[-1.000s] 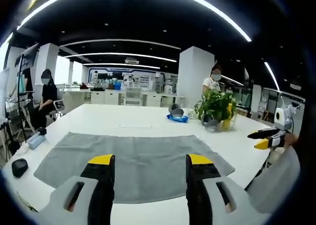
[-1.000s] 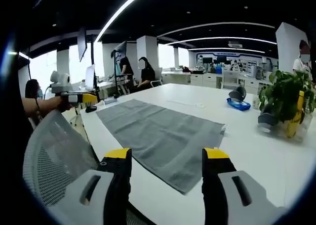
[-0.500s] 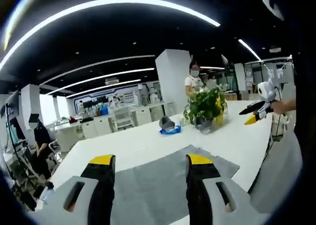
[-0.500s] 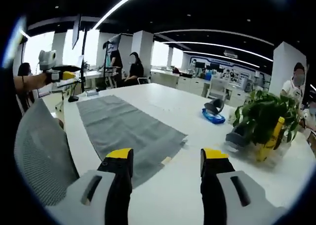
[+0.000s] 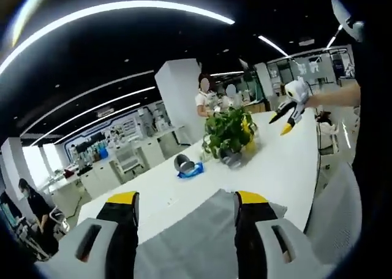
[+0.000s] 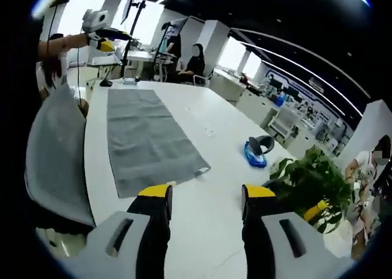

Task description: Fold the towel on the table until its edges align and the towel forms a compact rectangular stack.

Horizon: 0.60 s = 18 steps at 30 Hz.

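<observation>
Two open grippers above a flat grey towel.
Left gripper and right gripper grip nothing; towel lies at ten o'clock, plant at three.

In my left gripper view, my own jaws cover the near part of the towel, and its left end runs out past the picture's lower edge, so I can't see how its edges lie there. The chair back is cut off at the right. In my right gripper view, my jaws hide the table's near edge. The plant's pot sits partly behind my right jaw. The blue thing beside a grey one is too small to identify.
</observation>
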Each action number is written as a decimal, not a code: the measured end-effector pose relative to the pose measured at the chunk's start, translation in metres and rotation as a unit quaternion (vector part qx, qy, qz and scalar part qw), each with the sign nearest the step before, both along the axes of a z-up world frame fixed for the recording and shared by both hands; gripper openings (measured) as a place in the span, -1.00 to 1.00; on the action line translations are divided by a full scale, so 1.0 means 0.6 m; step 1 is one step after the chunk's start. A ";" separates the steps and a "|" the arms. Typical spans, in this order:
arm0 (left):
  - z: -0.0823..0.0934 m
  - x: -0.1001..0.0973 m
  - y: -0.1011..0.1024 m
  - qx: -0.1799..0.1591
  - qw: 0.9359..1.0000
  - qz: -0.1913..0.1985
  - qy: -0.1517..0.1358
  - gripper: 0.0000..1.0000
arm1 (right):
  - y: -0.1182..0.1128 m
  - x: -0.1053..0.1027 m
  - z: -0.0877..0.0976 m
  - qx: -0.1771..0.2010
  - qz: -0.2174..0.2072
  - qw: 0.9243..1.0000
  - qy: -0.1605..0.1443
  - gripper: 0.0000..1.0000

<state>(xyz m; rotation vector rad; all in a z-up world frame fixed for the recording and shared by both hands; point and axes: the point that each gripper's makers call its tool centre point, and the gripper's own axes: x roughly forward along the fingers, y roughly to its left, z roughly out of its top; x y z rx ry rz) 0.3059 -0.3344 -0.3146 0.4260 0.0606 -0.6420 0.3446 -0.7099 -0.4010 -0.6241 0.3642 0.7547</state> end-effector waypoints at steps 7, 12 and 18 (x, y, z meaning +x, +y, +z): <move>0.036 -0.005 -0.063 0.014 0.998 -0.063 0.020 0.31 | 0.001 0.034 0.030 -0.041 0.054 0.998 0.013 -0.06; 0.047 -0.006 -0.087 0.072 0.992 -0.103 0.023 0.31 | 0.012 0.053 0.055 -0.062 0.093 0.994 0.019 -0.08; 0.059 -0.013 -0.115 0.079 0.983 -0.155 0.053 0.31 | 0.031 0.075 0.107 -0.032 0.134 0.990 0.032 -0.09</move>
